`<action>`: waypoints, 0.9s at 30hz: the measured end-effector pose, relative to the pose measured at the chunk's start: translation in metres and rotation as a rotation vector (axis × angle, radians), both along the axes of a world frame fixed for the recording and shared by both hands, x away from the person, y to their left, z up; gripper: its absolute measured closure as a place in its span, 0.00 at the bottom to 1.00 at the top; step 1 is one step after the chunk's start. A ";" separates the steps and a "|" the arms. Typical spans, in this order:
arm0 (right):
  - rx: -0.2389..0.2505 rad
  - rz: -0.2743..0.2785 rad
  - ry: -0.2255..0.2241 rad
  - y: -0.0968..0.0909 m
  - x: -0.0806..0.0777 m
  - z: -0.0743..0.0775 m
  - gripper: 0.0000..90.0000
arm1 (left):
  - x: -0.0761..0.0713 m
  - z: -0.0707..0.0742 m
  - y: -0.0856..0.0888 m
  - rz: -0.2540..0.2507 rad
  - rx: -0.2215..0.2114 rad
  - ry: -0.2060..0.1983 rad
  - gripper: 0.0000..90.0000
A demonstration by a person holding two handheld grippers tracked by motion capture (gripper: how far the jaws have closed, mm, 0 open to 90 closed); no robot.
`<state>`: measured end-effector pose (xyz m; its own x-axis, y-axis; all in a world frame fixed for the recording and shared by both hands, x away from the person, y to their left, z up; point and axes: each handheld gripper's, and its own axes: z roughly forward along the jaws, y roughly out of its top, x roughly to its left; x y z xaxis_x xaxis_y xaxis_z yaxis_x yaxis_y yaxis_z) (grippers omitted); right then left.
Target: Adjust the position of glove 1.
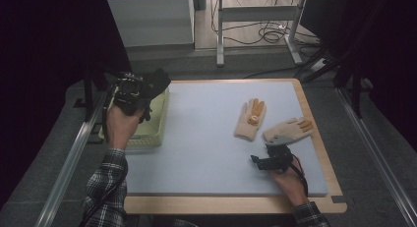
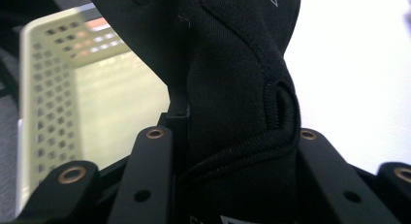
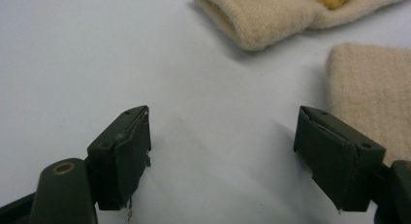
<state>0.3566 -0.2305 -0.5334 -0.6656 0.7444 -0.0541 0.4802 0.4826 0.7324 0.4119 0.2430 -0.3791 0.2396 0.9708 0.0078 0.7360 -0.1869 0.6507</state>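
Note:
A black glove [image 1: 156, 83] hangs over the pale green basket [image 1: 156, 120] at the table's left, with my left gripper [image 1: 135, 92] shut on it. In the left gripper view the black glove [image 2: 237, 88] fills the space between the jaws, its cuff bunched there, and the basket [image 2: 43, 103] lies behind it. Two cream gloves lie on the mat at the right: one [image 1: 251, 119] with an orange patch, the other [image 1: 287, 130] beside it. My right gripper [image 1: 269, 156] stands open on the mat just below them; the same cream gloves [image 3: 261, 13] [image 3: 371, 93] lie ahead of its spread jaws.
A pale blue mat [image 1: 206, 138] covers the wooden table [image 1: 236, 203]. Metal rails run along both sides of the table. Beyond the far edge stand table legs and loose cables on the floor.

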 end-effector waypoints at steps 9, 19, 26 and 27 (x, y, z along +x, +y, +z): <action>0.000 0.000 0.001 0.000 0.000 0.000 0.23 | 0.011 -0.024 0.034 0.089 0.009 0.011 0.74; 0.001 0.000 0.001 0.000 0.000 0.000 0.23 | 0.029 -0.055 0.063 0.148 0.027 0.054 0.73; 0.001 0.000 0.002 0.000 0.000 0.000 0.23 | 0.042 -0.079 0.074 0.184 0.044 0.106 0.73; 0.001 0.000 0.002 0.000 0.000 0.000 0.23 | 0.043 -0.081 0.075 0.188 0.047 0.113 0.72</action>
